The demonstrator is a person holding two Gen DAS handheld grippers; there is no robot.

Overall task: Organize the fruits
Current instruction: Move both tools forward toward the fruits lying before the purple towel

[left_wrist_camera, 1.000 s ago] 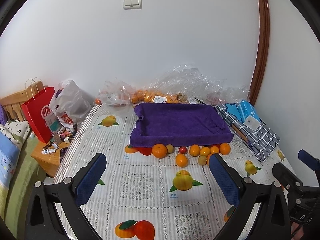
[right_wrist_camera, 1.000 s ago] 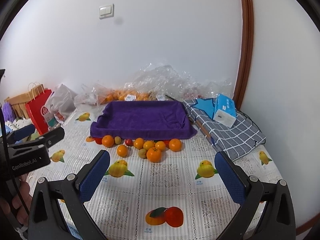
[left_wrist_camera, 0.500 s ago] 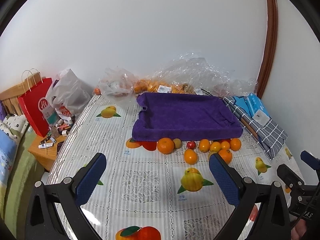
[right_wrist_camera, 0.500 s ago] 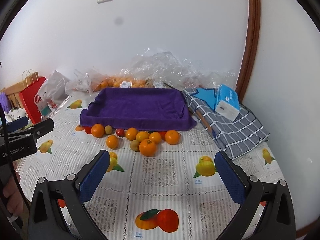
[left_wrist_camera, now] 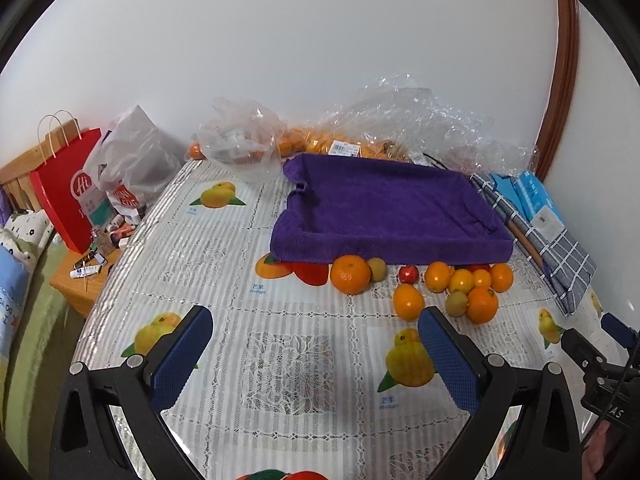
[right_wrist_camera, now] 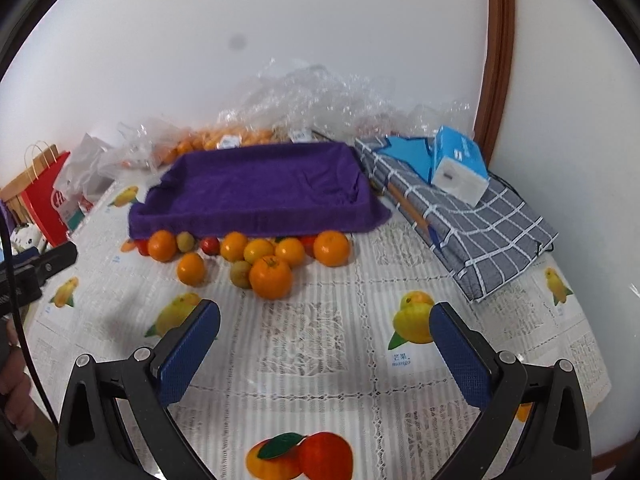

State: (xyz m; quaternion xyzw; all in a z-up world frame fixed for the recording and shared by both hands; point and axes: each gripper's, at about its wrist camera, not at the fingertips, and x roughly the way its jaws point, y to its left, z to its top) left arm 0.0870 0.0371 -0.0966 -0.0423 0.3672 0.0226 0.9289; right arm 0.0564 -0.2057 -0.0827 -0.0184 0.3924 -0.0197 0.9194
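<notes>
Along the bottom of both frames, the left gripper (left_wrist_camera: 316, 354) and right gripper (right_wrist_camera: 325, 347) gape wide, holding nothing (blue pads). Mid-frame, round orange, green and red fruits (right_wrist_camera: 270, 277) cluster on the fruit-print tablecloth (right_wrist_camera: 304, 344), touching the purple towel-lined tray (right_wrist_camera: 260, 188) behind.

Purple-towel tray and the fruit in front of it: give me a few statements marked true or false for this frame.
1. The purple-towel tray holds several oranges. False: nothing lies in it.
2. The loose fruit sits on the tablecloth along the tray's near edge. True.
3. The right gripper is shut on an orange. False: it is open, holding nothing.
4. A blue tissue box rests on the checked cloth. True.
5. The left gripper is open. True.
</notes>
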